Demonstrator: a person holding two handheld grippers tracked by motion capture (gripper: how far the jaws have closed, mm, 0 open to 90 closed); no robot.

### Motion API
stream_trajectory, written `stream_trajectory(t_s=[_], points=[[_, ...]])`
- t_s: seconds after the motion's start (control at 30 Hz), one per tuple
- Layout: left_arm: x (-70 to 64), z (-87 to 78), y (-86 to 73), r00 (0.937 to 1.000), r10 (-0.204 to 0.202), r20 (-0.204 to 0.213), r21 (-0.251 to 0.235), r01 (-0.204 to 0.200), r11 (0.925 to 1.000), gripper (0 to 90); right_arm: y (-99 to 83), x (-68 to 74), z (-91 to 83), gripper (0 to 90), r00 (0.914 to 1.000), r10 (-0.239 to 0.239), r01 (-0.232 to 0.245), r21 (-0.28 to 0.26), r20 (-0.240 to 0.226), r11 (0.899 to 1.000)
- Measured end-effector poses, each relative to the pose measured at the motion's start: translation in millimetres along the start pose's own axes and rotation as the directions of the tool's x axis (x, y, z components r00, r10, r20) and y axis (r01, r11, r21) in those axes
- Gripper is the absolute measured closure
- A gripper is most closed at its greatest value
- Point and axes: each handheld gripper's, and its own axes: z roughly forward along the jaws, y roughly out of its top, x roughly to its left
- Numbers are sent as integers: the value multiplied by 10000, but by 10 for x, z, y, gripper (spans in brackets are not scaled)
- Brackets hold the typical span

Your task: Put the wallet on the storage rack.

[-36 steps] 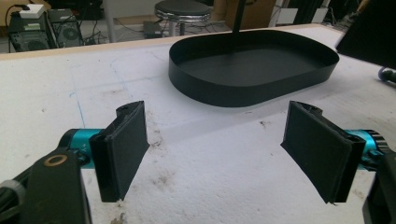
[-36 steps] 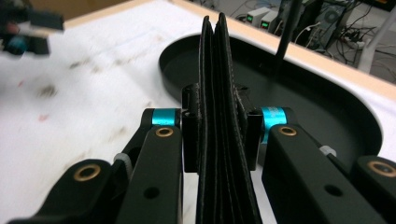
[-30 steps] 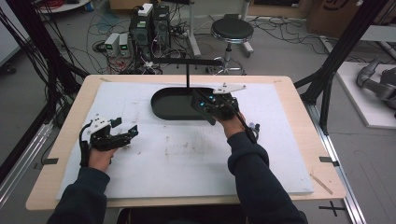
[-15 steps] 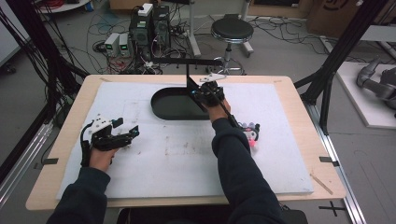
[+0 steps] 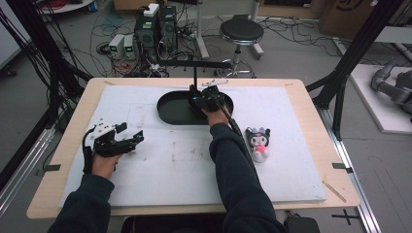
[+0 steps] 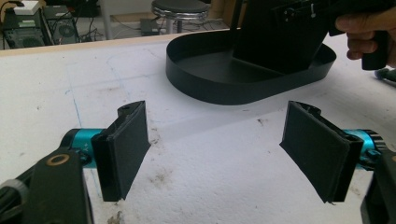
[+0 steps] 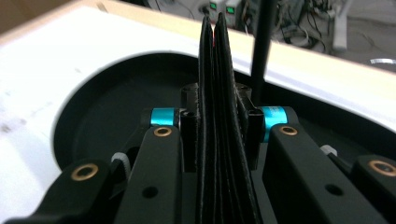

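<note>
A black oval tray [image 5: 170, 110] lies at the far middle of the white mat. My right gripper [image 5: 199, 100] hovers over its right half, jaws shut flat against each other [image 7: 214, 23], nothing clearly held between them. The tray floor [image 7: 102, 112] lies right below its jaws. A small black-and-white plush toy [image 5: 257, 143] with pink on its front lies on the mat, right of the right forearm. My left gripper [image 5: 132, 132] rests low over the mat at the left, open with nothing between its pads [image 6: 217, 112]. It faces the tray [image 6: 210, 86] and the right gripper [image 6: 299, 28].
A thin black pole [image 5: 195, 77] rises at the tray's far side and carries a horizontal bar [image 5: 194, 63]; it stands just right of the shut jaws in the right gripper view [image 7: 261, 46]. The white mat [image 5: 160, 184] covers the wooden table [image 5: 340, 184]. Cables, power units and a stool stand beyond.
The right gripper has moved forward and a little left over the tray, staying shut. The arm's shift has uncovered the plush toy. The left gripper has stayed put and open.
</note>
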Motion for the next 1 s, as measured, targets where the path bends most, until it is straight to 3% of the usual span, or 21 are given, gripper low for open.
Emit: stream_trajectory(t_s=[0.07, 0.13, 0.23, 0.27, 0.3, 0.47, 0.5, 0.57, 0.63, 0.83, 1.0], points=[[4, -2, -3, 10000, -20, -56, 57, 21, 10000, 227, -6, -33, -12, 679, 9998, 31, -31, 25, 193, 10000], [10, -4, -6, 10000, -67, -70, 73, 68, 10000, 226, 16, -76, -80, 615, 9974, -36, 34, 35, 724, 10000], [9, -5, -5, 9999, -77, -74, 63, 77, 9999, 226, 27, -104, -118, 603, 9946, -147, 135, 127, 1028, 9998], [7, -5, -5, 9999, -69, -84, 72, 70, 9999, 226, 30, -131, -160, 565, 9882, -388, 358, 230, 1479, 9991], [5, -4, -5, 9999, -69, -91, 77, 69, 9999, 226, 30, -131, -160, 565, 9882, -388, 358, 230, 1479, 9991], [6, -3, -6, 9999, -70, -82, 116, 71, 9999, 226, -12, -223, -233, 537, 9685, -554, 459, 447, 2429, 9979], [5, -1, -6, 10000, -71, -68, 137, 72, 9999, 226, -37, -272, -234, 567, 9779, -119, 6, 543, 2089, 9985], [3, 1, -7, 10000, -68, -65, 151, 69, 9999, 226, -46, -281, -223, 567, 9799, -123, -13, 679, 1993, 9977], [0, 0, -7, 9999, -91, -62, 135, 92, 9999, 227, -60, -267, -196, 560, 9781, -360, 164, 965, 2050, 9952], [6, -4, -7, 9999, -92, -84, 143, 93, 9999, 227, -43, -205, -210, 515, 9729, -610, 418, 899, 2228, 9951], [4, -13, -5, 9999, -114, -14, 76, 114, 9999, 227, -20, -247, -328, 467, 9734, -381, 203, 809, 2260, 9965]])
